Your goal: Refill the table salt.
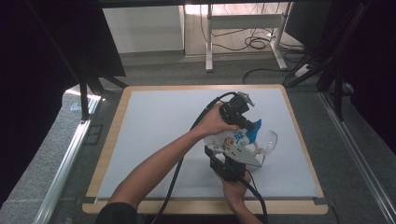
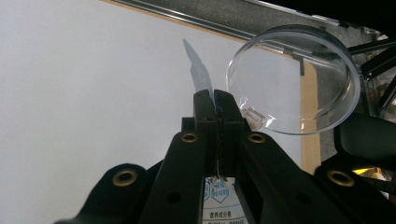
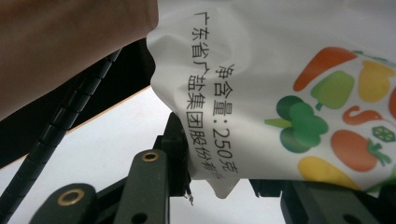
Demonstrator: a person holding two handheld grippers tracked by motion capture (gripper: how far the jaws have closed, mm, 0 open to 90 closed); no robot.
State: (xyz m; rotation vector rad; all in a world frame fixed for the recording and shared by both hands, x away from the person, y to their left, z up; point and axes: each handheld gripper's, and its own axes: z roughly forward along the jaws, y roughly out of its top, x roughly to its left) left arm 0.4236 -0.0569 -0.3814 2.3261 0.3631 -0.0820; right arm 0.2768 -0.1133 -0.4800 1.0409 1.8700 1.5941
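Note:
A white pouch printed with vegetables and black text, with a blue top corner, is held above the table between both grippers. My left gripper comes in from the left and is shut on the pouch's thin top edge; its jaws meet with only the film between them. My right gripper holds the pouch from below, its jaws closed against the pouch's lower part. A clear round plastic container sits tilted just right of the pouch, its rim close beside the left jaws.
The table has a white top with a wooden border. Black cables trail from both grippers toward the near edge. A forearm crosses the upper left of the right gripper view. Dark stands and a desk frame stand beyond the table.

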